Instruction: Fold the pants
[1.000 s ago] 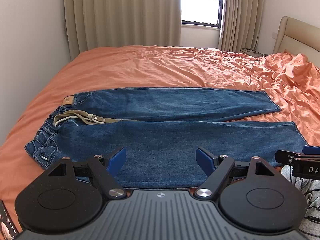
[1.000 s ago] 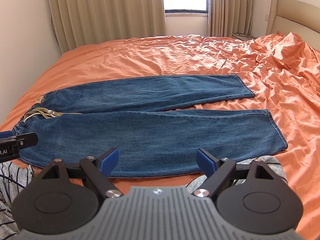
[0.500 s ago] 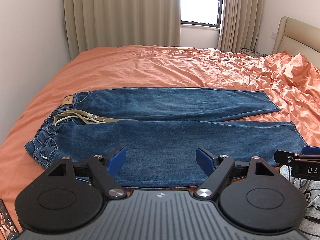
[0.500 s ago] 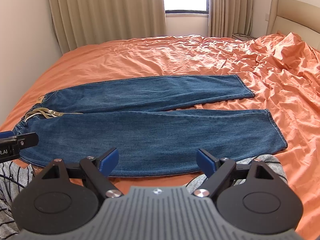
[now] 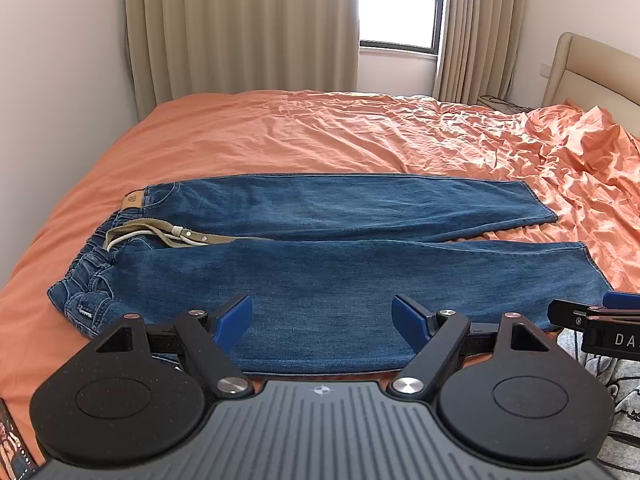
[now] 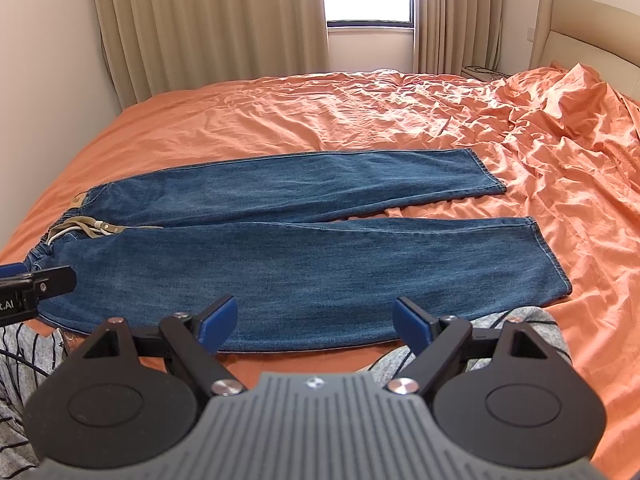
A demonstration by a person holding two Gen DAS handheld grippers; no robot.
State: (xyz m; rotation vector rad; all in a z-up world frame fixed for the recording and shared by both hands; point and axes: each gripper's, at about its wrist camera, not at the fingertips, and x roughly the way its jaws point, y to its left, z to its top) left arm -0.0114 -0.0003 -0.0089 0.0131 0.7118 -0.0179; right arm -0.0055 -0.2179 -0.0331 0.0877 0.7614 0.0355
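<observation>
The left claw (image 5: 322, 318) stands wide open at the bottom of its own view, blue pads apart and holding nothing, poised over the near edge of the blue denim pants (image 5: 320, 264). The right claw (image 6: 314, 320) is likewise spread open and empty, low in its frame, above the same near hem of the pants (image 6: 296, 256).

The pants lie flat and unfolded across the middle of each picture, waistband toward the left edge, both legs running to the right, the far leg angled slightly away from the near one so a wedge of sheet shows between the cuffs. A tan drawstring belt (image 5: 172, 236) sits at the waist.

The left view shows the gathered elastic waistband and a tan leather patch (image 5: 133, 201) clearly, plus the tip of the right claw (image 5: 592, 316) entering at the right edge. The right view shows both cuffs fully, the left claw (image 6: 36, 282) poking in at the left edge, and grey striped fabric (image 6: 516, 320) under the claws at the bottom.

Everything rests on a bed covered by a wrinkled orange sheet (image 6: 360, 120). Behind it hang beige curtains (image 5: 240, 28) around a bright window (image 5: 400, 4), with a beige padded headboard (image 6: 580, 28) at the upper right.
</observation>
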